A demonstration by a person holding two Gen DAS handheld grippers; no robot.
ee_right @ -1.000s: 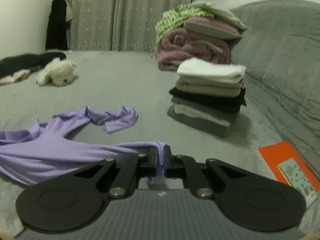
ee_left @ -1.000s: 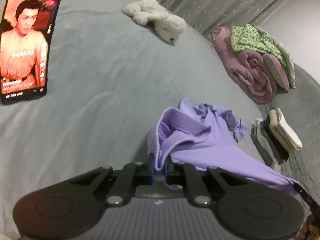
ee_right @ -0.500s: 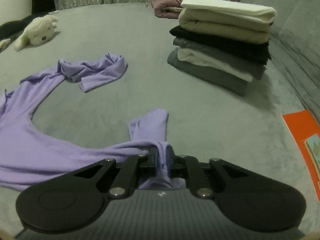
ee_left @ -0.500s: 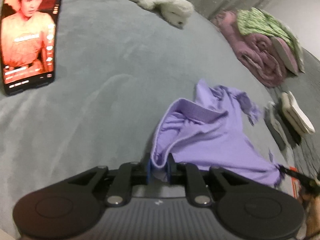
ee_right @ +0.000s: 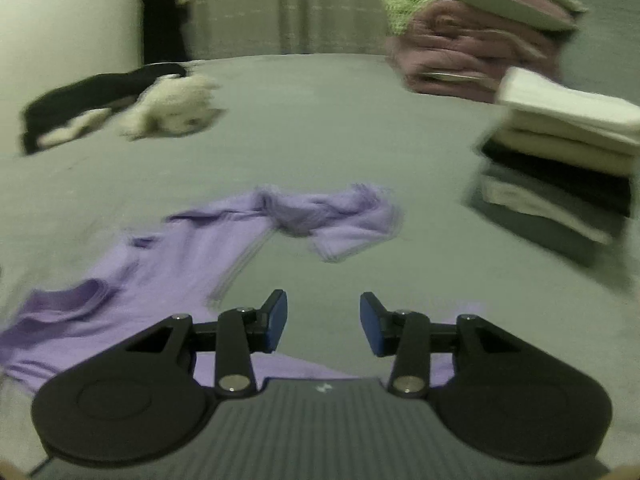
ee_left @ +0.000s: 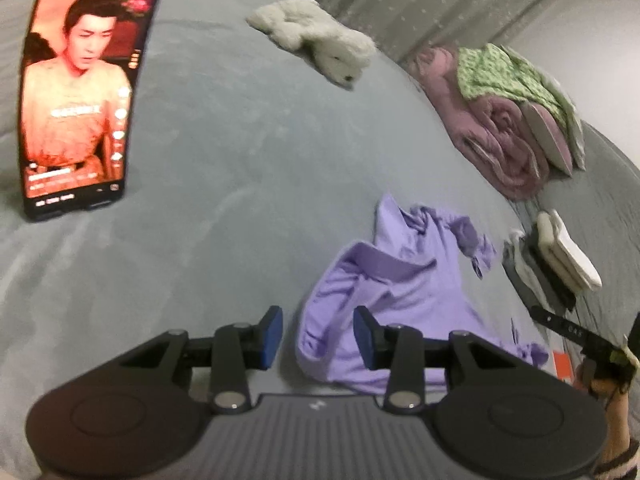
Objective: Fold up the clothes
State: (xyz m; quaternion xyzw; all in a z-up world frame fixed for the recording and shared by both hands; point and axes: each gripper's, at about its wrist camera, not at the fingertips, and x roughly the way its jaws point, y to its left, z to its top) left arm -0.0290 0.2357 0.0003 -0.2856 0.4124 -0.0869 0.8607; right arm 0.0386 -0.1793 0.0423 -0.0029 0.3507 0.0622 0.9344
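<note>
While both tongs (ee_left: 318, 334) (ee_right: 323, 322) open — lilac shirt (ee_left: 396, 292) lies loose.

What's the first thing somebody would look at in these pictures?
Probably the purple shirt, lying crumpled on the grey bed right in front of both grippers, whose jaws are opening with nothing pinched between them. Next, the glowing phone propped up at the far left, showing a video. A fluffy white toy lies farther back, near the curtains.
</note>
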